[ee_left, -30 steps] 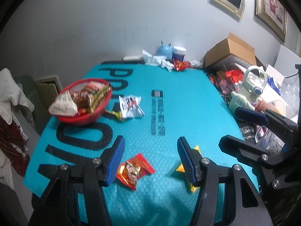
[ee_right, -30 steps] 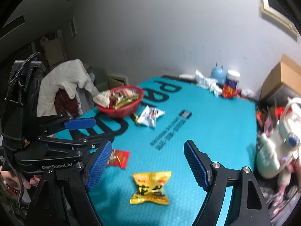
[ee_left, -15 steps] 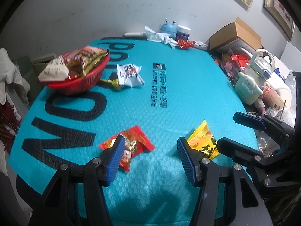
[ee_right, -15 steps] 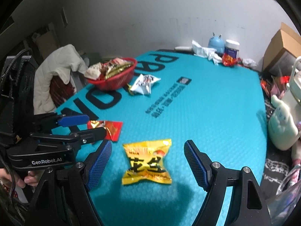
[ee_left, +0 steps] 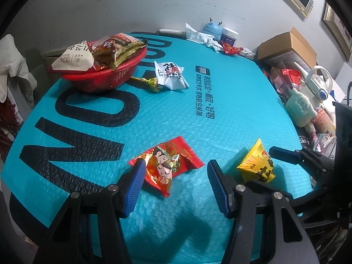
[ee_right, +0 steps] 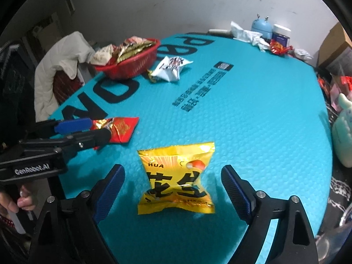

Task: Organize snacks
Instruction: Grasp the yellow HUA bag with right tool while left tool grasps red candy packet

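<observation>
A red snack packet (ee_left: 165, 165) lies on the teal mat, partly between the open fingers of my left gripper (ee_left: 176, 186). It also shows in the right wrist view (ee_right: 120, 129). A yellow snack bag (ee_right: 177, 179) lies between the open fingers of my right gripper (ee_right: 172, 194), and in the left wrist view (ee_left: 257, 165) too. A red basket (ee_left: 103, 74) holding several snack packs stands at the far left. A white snack packet (ee_left: 171, 76) and a gold-wrapped candy (ee_left: 151, 82) lie beside it.
The teal mat (ee_left: 198, 114) covers the table. At the back stand a blue gadget (ee_left: 212, 27), a jar (ee_left: 228, 38), crumpled tissue (ee_left: 198, 36) and a red wrapper (ee_left: 231, 49). A cardboard box (ee_left: 286, 46), a white kettle (ee_left: 316, 83) and clutter line the right edge.
Both grippers have moved forward and down toward the mat. The red packet now sits between the left fingers and the yellow bag between the right fingers. Both stay open.
</observation>
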A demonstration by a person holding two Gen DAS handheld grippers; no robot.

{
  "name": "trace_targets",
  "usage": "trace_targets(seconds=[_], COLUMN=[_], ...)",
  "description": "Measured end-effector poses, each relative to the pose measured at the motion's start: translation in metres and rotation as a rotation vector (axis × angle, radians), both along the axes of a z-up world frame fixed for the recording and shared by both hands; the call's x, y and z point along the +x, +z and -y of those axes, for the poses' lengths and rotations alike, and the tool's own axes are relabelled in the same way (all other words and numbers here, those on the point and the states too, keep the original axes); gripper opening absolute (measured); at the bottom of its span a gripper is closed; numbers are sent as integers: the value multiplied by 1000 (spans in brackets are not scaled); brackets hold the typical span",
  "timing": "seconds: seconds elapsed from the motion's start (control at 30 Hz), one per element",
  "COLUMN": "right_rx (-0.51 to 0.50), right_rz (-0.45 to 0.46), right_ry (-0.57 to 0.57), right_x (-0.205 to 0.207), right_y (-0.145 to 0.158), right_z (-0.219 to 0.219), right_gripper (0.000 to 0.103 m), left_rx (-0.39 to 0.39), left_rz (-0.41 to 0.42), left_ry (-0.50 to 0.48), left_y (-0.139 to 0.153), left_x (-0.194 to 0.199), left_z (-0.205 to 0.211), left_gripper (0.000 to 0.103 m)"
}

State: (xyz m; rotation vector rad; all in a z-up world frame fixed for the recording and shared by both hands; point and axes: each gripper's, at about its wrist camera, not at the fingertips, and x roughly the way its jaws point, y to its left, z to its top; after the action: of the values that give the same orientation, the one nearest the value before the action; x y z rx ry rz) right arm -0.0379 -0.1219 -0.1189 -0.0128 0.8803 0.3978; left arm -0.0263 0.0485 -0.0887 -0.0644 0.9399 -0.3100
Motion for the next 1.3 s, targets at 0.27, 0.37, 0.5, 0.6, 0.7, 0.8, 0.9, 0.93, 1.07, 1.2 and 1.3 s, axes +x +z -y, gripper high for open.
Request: trace_targets(seconds=[0.27,0.37,0.5,0.6,0.7,0.8,0.9,0.93,1.07,1.2,1.3], right_rx=[-10,-24,-29,-27,-21,-18,-15,-15,-11,-1,9], right_rz=[-14,-14,-31,-39,-28,-20,-19,-18,-14,-16,-18], right_ry=[19,13,7,9,18,21,30,31,39,41,42], right_x=[6,7,10,11,11,12,13,13,15,15,15], right_y=[-6,-7,-10,-13,-12,-12,-13,-13,-13,-14,-14], right_z=[-3,-3,1,4,5,4,3,3,3,5,6], right_gripper=[90,87,74,67,55,54,54,54,54,54,54], left_rx=[-16,-4,-2,20,46,52,27,22,45,47,73], left_rz=[-56,-47,-24,15,32,-7,-50,-52,-55,-81,-97], left_ry=[-22,-25,-16,-15,-9,27,34,36,24,8,9], left_y=[-14,-15,-8,0,4,-1,-10,-12,-14,-20,-27], left_x=[13,16,16,14,17,24,28,28,29,34,36], left_z=[0,3,4,4,2,-3,-7,-6,1,5,9], left_gripper=[57,57,57,57,57,57,57,57,57,78,86])
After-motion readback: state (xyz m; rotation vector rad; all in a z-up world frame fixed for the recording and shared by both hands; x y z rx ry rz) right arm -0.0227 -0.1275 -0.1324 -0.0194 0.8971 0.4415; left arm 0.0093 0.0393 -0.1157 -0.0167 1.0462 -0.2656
